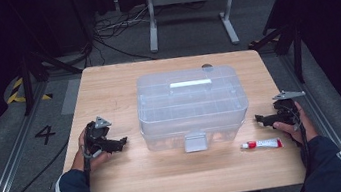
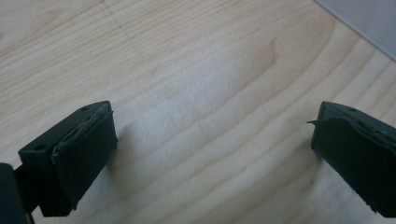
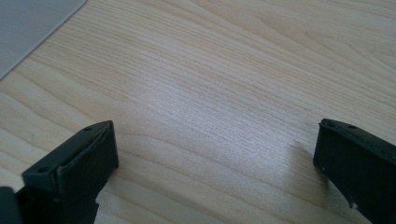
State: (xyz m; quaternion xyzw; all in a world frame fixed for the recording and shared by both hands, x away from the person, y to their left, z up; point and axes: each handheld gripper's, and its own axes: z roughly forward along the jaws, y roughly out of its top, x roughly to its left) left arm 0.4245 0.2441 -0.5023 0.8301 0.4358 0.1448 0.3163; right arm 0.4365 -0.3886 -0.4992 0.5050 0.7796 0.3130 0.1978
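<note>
A clear plastic storage box [image 1: 191, 104] with a closed lid, a white handle and a front latch [image 1: 195, 141] stands in the middle of the wooden table [image 1: 134, 177]. A small white tube with a red cap [image 1: 262, 144] lies at the front right of the box. My left gripper [image 1: 123, 142] rests on the table left of the box, pointing toward it, open. My right gripper [image 1: 258, 120] rests right of the box, just behind the tube, open too. In the left gripper view the fingers [image 2: 81, 154] stand wide apart over bare wood, as do the fingers [image 3: 77, 165] in the right gripper view.
The table ends in edges on all sides, with grey floor, cables and a metal stand [image 1: 191, 7] behind it. Black tripod legs [image 1: 30, 80] stand at the back left and back right. A corner of the box [image 3: 28, 28] appears in the right gripper view.
</note>
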